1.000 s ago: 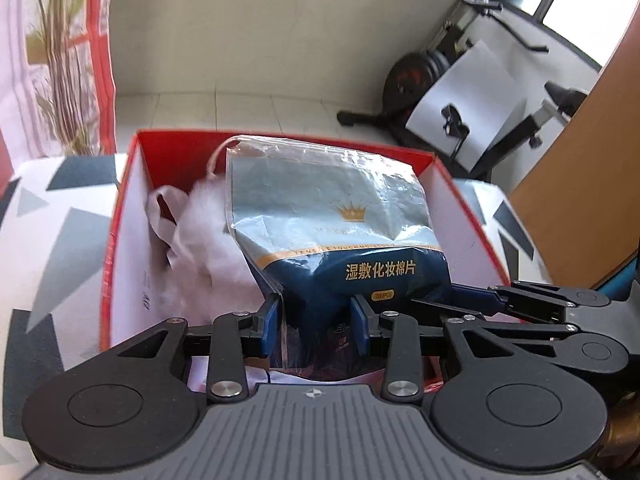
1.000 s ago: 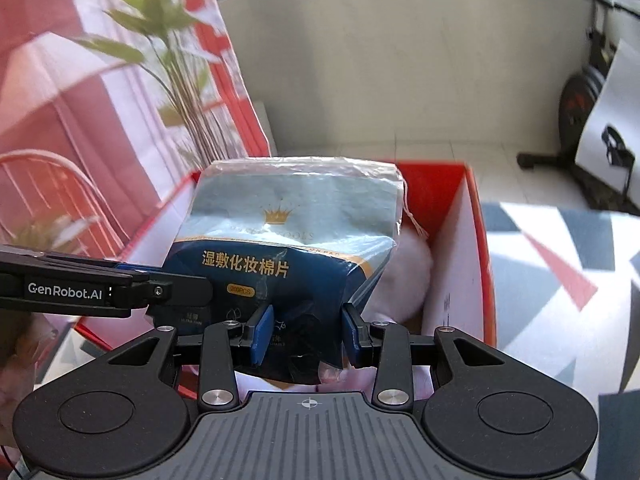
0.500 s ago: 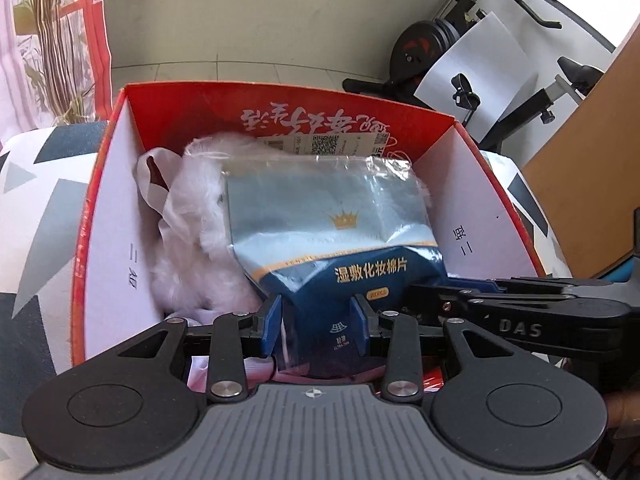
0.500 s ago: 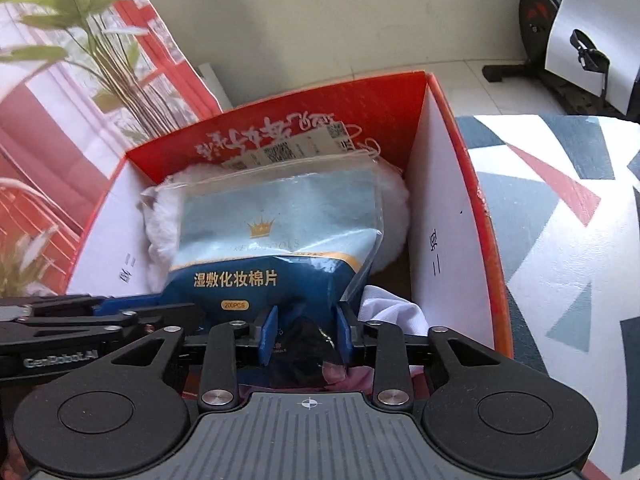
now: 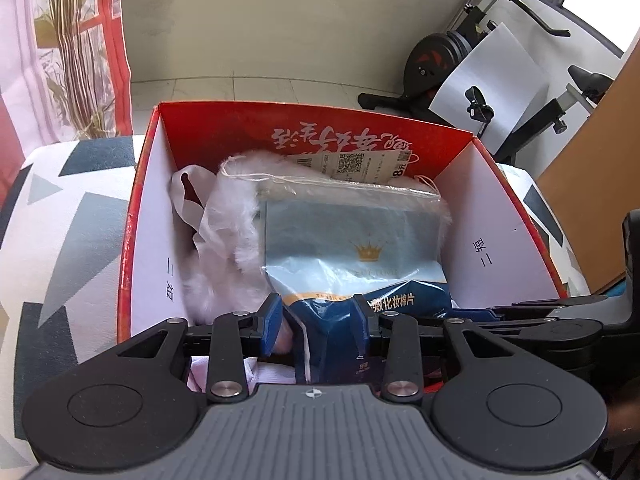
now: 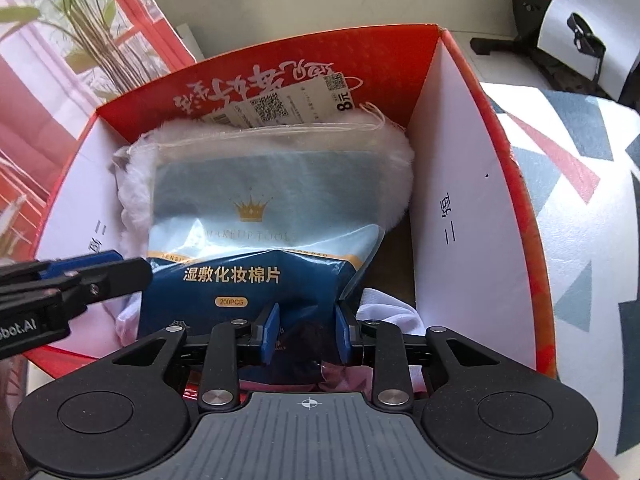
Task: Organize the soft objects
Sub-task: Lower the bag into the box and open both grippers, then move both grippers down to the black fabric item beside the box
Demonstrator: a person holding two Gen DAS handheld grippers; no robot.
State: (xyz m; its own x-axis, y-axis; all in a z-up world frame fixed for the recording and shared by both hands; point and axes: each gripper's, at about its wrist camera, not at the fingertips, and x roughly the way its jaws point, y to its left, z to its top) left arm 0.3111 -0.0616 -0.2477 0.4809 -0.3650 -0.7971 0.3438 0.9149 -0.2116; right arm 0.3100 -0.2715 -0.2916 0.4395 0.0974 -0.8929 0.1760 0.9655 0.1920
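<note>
A blue bag of cotton pads lies inside a red box, on top of a fluffy white item with paper tags. My left gripper is shut on the bag's near edge, which is crumpled between its blue pads. A little further right on that edge, my right gripper is shut on it too. In the right wrist view the left gripper's fingers reach in from the left. A white cloth lies at the box's near right corner.
The box stands on a cloth with grey, dark and red triangles. Behind it are a plant by a red-framed curtain, a bare wall and an exercise bike. A wooden panel rises at the right.
Both grippers have come down with the bag. It hung above the box rim before and now lies low inside on the fluffy item. The far wall's lettering and tags have come into sight.
</note>
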